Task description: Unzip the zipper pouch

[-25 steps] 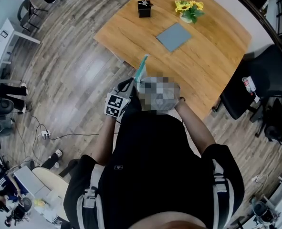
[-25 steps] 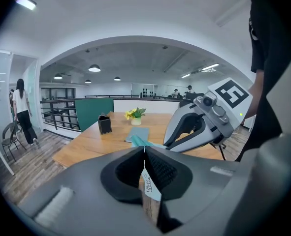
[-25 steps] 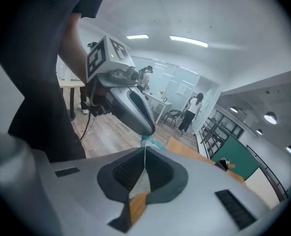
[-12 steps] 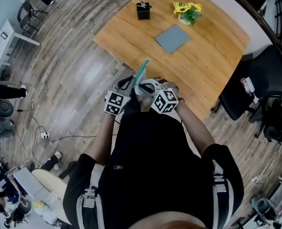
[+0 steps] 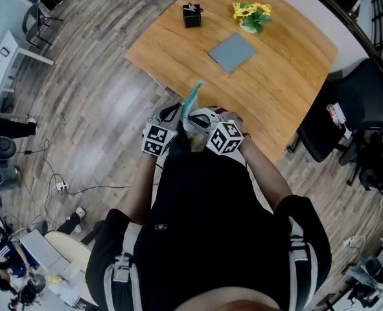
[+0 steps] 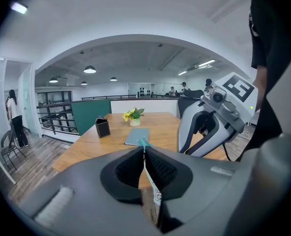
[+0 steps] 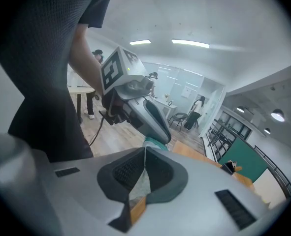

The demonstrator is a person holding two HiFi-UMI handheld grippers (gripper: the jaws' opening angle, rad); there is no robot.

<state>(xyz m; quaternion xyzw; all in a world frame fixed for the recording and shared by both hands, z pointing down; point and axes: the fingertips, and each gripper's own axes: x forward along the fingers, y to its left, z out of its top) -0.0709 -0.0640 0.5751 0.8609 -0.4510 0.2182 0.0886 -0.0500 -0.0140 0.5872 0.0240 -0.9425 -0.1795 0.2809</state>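
Left claw [image 6: 145,154] clamps the zipper pouch [image 5: 192,100] by its edge as the anchor, jaws just easing open a touch | right claw [image 7: 145,157] pinched tight on the pouch fabric, seemingly to pull | pouch held aloft over the surface [image 5: 275,89] near edge, free to unzip

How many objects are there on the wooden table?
3: a black box at the far left corner, a pot of yellow flowers right of it, a flat grey pad nearer the person. The near edge is partly hidden.
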